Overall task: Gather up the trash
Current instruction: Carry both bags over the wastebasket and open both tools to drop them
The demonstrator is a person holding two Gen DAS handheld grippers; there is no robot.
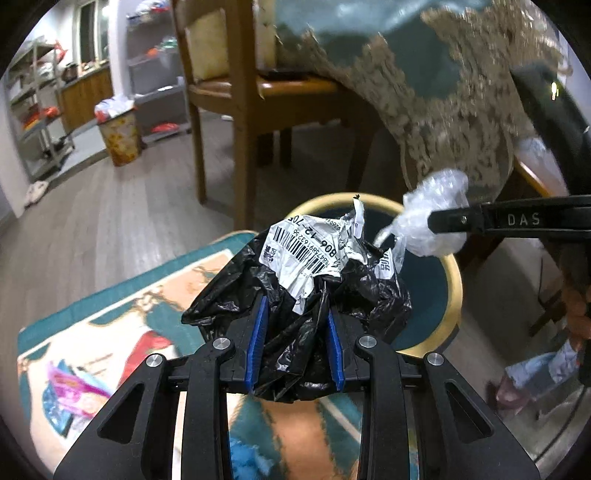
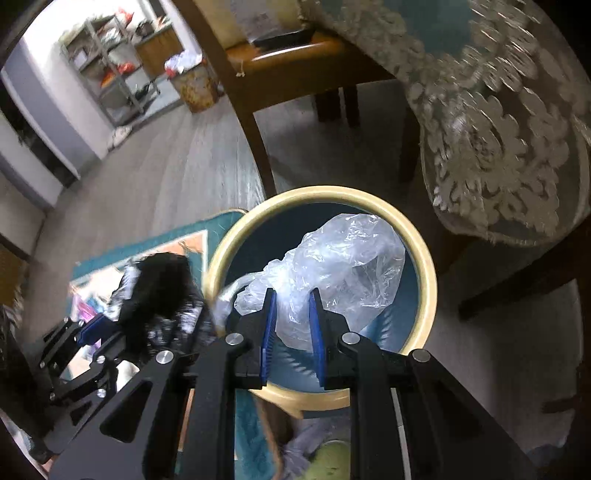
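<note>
Grey wood-plank floor (image 1: 122, 206). Teal patterned rug (image 1: 122, 306) underfoot. Wooden chair (image 1: 236, 92) beside a table draped in lace-edged cloth (image 1: 424, 92). Metal shelving (image 1: 33, 107) along the white far wall; daylight from a window (image 1: 88, 29).

Black bag (image 2: 162, 288) blurred; bin floor hidden
</note>
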